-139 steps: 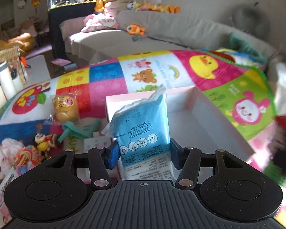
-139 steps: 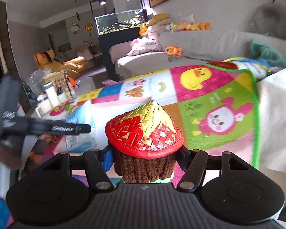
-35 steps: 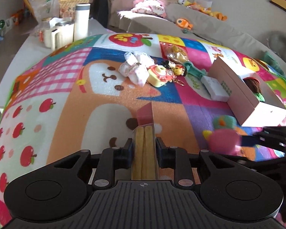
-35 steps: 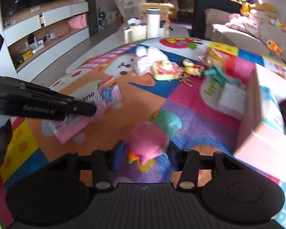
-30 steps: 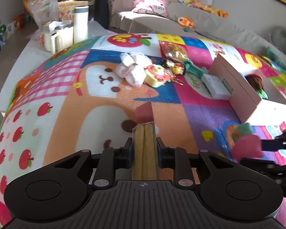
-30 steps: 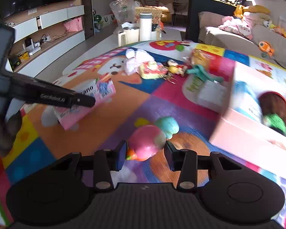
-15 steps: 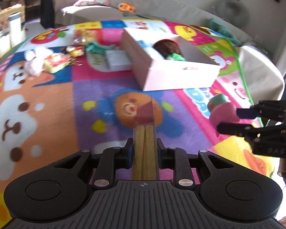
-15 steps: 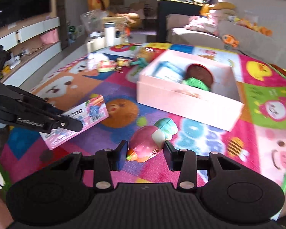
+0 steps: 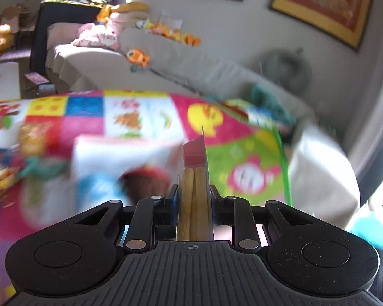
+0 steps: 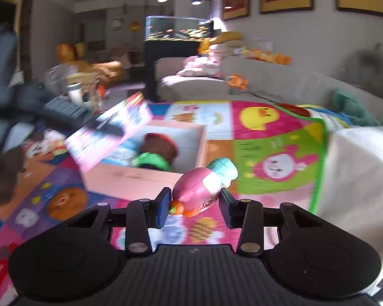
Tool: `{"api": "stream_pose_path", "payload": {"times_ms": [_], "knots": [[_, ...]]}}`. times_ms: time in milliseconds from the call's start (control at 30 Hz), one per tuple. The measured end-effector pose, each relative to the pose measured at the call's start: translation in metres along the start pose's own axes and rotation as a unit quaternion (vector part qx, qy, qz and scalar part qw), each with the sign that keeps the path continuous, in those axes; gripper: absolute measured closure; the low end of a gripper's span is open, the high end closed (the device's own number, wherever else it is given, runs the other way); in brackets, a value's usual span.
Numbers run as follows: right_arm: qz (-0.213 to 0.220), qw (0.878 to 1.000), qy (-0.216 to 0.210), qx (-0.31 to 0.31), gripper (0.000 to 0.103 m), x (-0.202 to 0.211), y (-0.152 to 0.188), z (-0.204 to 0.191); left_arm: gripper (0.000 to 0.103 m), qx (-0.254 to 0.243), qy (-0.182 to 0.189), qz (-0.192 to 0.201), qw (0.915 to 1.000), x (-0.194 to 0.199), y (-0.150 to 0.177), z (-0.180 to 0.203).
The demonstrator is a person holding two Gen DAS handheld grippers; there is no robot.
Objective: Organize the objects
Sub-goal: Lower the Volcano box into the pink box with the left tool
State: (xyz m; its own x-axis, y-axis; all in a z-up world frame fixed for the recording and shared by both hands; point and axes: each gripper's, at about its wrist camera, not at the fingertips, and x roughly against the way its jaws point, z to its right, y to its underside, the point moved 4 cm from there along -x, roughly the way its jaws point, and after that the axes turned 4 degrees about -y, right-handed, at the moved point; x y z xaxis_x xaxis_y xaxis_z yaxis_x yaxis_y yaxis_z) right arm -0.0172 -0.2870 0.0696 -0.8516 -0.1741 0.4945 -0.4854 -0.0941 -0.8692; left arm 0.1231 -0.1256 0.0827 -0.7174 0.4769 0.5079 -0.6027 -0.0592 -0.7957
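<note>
Both my hands have swung from the bare middle of the play mat to the pink box (image 10: pixel 145 178), which half a second ago lay farther ahead and now sits close at my eleven o'clock in the right wrist view. My left gripper (image 9: pixel 194 196) is clamped on a flat pink biscuit packet (image 9: pixel 195 178), held on edge with its red end pointing to twelve o'clock; in the right wrist view that packet hangs over the box's near-left corner. My right gripper (image 10: pixel 194 205) is squeezed onto a pink toy with a teal cap (image 10: pixel 204 183), which hangs just short of the box's near-right corner.

I judge this the carry-to-box step, nearly over. Inside already lie a brown-haired doll with a red hat (image 10: pixel 160 145), something green (image 10: pixel 150 162) and a blue packet (image 10: pixel 126 150) (the left view is too blurred to add more). Next I should bring each load over the free space toward the box's far right, lower it, then part the jaws, one hand at a time so they don't collide.
</note>
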Motion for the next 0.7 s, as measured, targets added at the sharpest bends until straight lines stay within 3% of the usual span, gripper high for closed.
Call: {"api": "stream_pose_path", "payload": {"times_ms": [67, 133, 233, 467, 567, 633, 700], "knots": [[-0.001, 1.0, 0.008, -0.015, 0.063, -0.004, 0.002, 0.012, 0.077, 0.031, 0.003, -0.012, 0.9994, -0.034, -0.002, 0.005], [-0.005, 1.0, 0.015, -0.024, 0.063, -0.008, 0.005, 0.021, 0.076, 0.052, -0.022, -0.038, 0.9977, -0.059, 0.007, 0.004], [-0.013, 0.999, 0.02, -0.029, 0.063, -0.013, 0.013, 0.029, 0.076, 0.042, -0.047, -0.043, 0.9971, -0.065, 0.019, 0.0], [-0.014, 0.999, 0.017, -0.031, 0.063, -0.032, 0.01, 0.032, 0.075, 0.024, 0.01, -0.008, 0.9996, -0.009, 0.027, -0.009], [-0.007, 1.0, 0.003, -0.022, 0.063, -0.038, 0.0, 0.025, 0.075, 0.007, 0.025, -0.016, 0.9995, 0.009, 0.036, -0.012], [-0.002, 1.0, 0.003, -0.014, 0.062, -0.043, -0.009, 0.018, 0.075, 0.005, 0.053, -0.027, 0.9982, 0.008, 0.037, -0.007], [0.004, 1.0, 0.005, -0.015, 0.062, -0.048, -0.018, 0.015, 0.075, 0.015, 0.054, -0.031, 0.9979, 0.0, 0.033, -0.004]]}}
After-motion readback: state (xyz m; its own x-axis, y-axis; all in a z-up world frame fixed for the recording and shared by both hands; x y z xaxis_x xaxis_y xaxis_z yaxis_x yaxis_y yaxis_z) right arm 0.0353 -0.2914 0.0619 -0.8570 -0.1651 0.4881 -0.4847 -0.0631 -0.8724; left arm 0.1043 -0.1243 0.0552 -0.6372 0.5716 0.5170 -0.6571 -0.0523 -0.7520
